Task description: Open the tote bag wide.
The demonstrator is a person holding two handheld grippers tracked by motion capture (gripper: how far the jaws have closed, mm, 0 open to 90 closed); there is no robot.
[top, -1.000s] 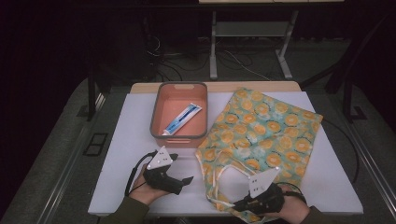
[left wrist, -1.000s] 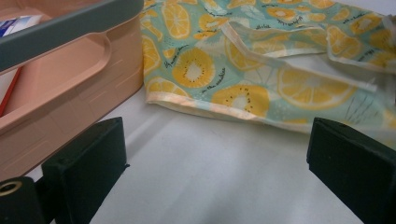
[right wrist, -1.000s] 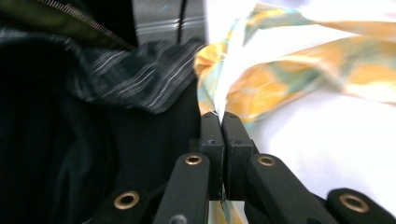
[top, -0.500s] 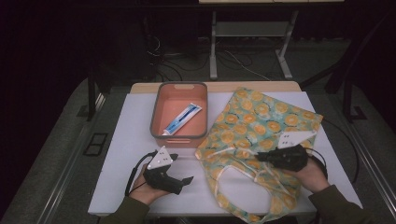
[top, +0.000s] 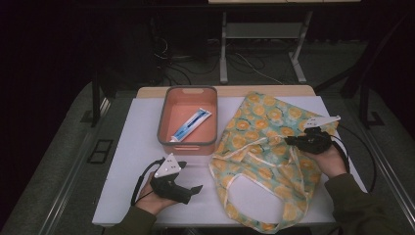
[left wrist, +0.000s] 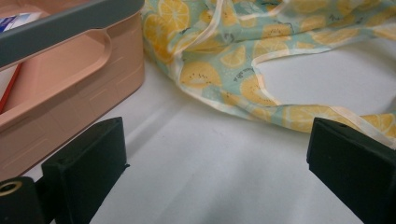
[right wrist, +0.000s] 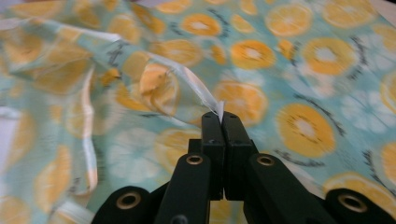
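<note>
Right gripper [right wrist: 223, 116] pinches the bag [top: 264, 147] edge.
Left gripper [top: 188, 183] rests on the table [top: 132, 127], jaws spread, probably empty.

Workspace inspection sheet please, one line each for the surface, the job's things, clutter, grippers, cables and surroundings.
Surface: white table top, wooden strip along its far edge.
Job's things: citrus-print fabric bag lies partly folded over itself on the table, handle loops toward the person.
Clutter: pink bin with a grey rim beside the bag, a toothpaste tube inside it.
Grippers: right gripper is shut on a pale-trimmed edge of the bag, over the cloth; left gripper rests on the table, jaws wide apart, nothing between them.
Cables: a black cable trails from each gripper; more cables on the floor behind.
Surroundings: dark room, metal table legs beyond.
</note>
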